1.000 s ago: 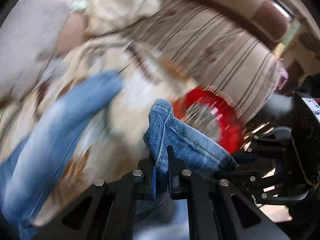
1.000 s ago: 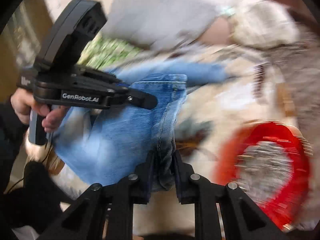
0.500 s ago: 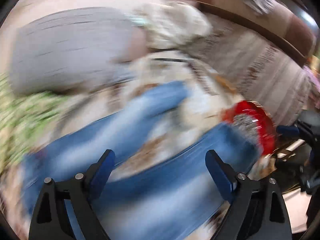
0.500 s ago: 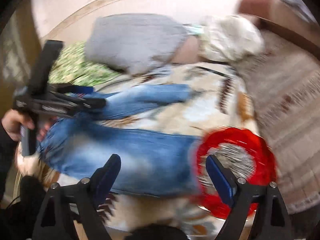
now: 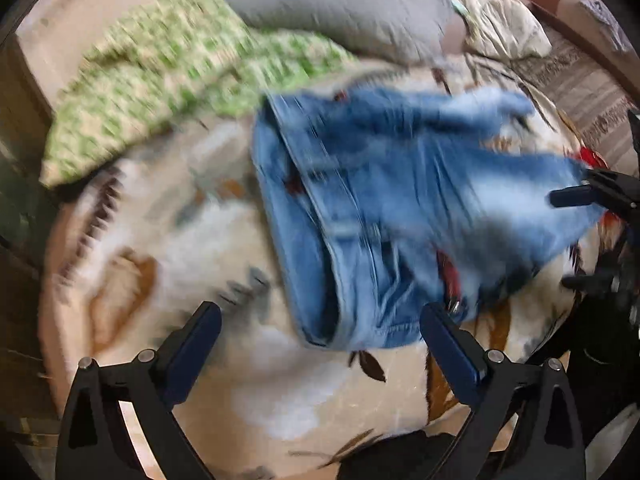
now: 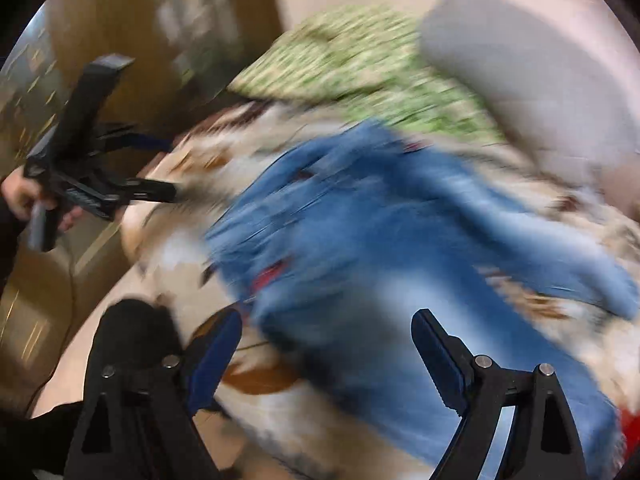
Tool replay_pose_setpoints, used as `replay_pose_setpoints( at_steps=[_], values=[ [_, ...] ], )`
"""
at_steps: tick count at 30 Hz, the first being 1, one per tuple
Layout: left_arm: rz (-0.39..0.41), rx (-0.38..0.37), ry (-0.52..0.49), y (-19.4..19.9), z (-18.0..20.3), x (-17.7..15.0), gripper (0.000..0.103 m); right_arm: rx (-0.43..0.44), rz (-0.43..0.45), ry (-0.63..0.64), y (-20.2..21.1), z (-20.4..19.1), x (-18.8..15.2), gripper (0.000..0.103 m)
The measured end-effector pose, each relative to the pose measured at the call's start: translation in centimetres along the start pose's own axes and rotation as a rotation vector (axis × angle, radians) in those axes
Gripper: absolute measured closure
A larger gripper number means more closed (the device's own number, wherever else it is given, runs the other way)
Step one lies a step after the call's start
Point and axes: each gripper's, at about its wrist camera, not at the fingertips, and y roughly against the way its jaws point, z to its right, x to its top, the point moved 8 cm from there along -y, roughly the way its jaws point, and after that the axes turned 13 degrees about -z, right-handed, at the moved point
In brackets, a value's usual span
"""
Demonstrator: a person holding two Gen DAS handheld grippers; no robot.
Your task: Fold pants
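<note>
Both of your grippers were clamped on a denim hem a second ago; since then their jaws have just been opening, and nothing sits between them now. Your left gripper (image 5: 320, 336) stands wide over the near edge of the bed, its right finger (image 5: 448, 344) just beside the waistband end of the pants (image 5: 400, 208) but not pressing it. Your right gripper (image 6: 326, 340) is equally wide, with blurred denim beneath it and no pad on cloth.

Your pants lie loose across the patterned blanket (image 5: 168, 248), waistband toward the near edge, the two legs splayed apart toward the far side rather than stacked. A green print cloth (image 5: 172, 76) and a grey pillow (image 5: 340, 4) sit beyond them at the bed's far edge.

Your risk is the regrasp. Both views are smeared, so you are likely travelling fast; close now and you may pinch one layer only, or snag the blanket with the denim. The splayed legs would then fold crooked.
</note>
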Motion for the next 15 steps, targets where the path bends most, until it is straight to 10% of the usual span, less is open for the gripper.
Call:
replay_pose_setpoints(
  at_steps=[5,6,9,15],
  values=[
    [-0.054,0.005,-0.007,-6.7,0.4,0.2,0.010,-0.068,-0.107,0.119,-8.7,-4.1,0.1,0.014],
    [-0.069,-0.059,0.014,-7.4,0.4,0.1,0.045,-0.087,-0.118,0.134,-10.1,-4.3,0.0,0.017],
    [-0.064,-0.163,0.019,-6.5,0.9,0.2,0.078,-0.152,-0.081,0.143,-11.9,-4.2,0.4,0.048],
    [-0.001,-0.204,0.077,-1.4,-0.6,-1.7,0.079,-0.001,0.001,0.151,-8.0,-6.4,0.2,0.070]
  ],
)
